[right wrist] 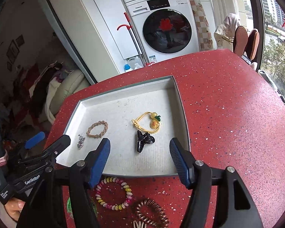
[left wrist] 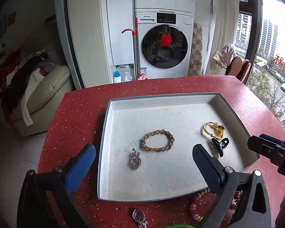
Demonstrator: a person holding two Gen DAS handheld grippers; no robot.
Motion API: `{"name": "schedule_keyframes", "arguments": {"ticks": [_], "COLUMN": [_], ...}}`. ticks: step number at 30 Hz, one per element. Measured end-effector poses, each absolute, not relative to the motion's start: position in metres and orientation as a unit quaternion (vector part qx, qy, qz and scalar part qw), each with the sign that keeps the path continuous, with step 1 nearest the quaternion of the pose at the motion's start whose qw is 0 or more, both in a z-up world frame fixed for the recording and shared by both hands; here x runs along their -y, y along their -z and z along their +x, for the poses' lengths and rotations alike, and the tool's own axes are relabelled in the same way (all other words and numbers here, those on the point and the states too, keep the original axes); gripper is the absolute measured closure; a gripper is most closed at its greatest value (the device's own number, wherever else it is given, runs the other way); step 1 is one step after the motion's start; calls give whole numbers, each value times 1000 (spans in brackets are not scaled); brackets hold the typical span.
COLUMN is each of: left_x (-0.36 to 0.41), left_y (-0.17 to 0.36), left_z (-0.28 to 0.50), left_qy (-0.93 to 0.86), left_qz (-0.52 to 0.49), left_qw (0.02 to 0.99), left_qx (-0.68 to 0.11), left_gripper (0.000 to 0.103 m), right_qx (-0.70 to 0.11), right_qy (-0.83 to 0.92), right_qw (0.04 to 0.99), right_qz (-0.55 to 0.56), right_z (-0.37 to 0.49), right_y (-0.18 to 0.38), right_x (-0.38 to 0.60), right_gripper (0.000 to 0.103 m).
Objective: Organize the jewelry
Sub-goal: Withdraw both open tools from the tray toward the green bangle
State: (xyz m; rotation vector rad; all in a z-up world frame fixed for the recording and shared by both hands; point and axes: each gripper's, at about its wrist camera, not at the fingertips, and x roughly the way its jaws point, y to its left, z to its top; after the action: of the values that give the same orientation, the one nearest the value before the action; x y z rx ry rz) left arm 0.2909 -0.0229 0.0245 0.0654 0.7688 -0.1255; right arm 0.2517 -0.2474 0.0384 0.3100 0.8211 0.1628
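A shallow grey tray lies on the red table. In it are a beige braided hair tie, a silver heart pendant, a yellow sunflower hair tie and a black claw clip. On the table in front of the tray lie a multicoloured spiral hair tie, a brown spiral hair tie, a second silver pendant and something green. My left gripper is open and empty over the tray's near left. My right gripper is open and empty over the tray's near edge.
The red speckled table ends at a window on the right. A washing machine stands behind the table, with a cream sofa piled with clothes at the left. My right gripper's body shows in the left wrist view.
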Motion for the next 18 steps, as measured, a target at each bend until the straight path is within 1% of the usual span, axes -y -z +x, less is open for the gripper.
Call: {"name": "schedule_keyframes", "arguments": {"ticks": [1, 2, 3, 4, 6, 8, 12, 18], "left_x": [22, 21, 20, 18, 14, 8, -2, -10], "left_y": [-25, -26, -27, -27, -28, -29, -27, -17], "left_z": [286, 281, 277, 272, 264, 255, 237, 212], "left_qy": [61, 62, 61, 60, 58, 59, 59, 44], "left_qz": [32, 33, 33, 34, 31, 24, 16, 7], "left_qw": [925, 925, 925, 924, 923, 922, 919, 911], "left_qx": [-374, -374, -374, -375, -378, -383, -391, -409], "left_gripper": [0, 0, 0, 0, 0, 0, 0, 0], "right_qx": [-396, -393, -389, -384, -376, -369, -345, -334], "right_qy": [-81, -83, -84, -85, -85, -85, -86, -90], "right_qw": [902, 903, 905, 907, 910, 913, 923, 924], "right_qz": [151, 152, 152, 152, 152, 153, 150, 165], "right_z": [247, 242, 236, 231, 220, 209, 187, 163], "right_y": [-40, -41, -43, -45, -49, -52, -59, -62], "right_x": [247, 247, 247, 247, 246, 246, 246, 247], "right_gripper": [24, 21, 21, 19, 12, 0, 0, 0]}}
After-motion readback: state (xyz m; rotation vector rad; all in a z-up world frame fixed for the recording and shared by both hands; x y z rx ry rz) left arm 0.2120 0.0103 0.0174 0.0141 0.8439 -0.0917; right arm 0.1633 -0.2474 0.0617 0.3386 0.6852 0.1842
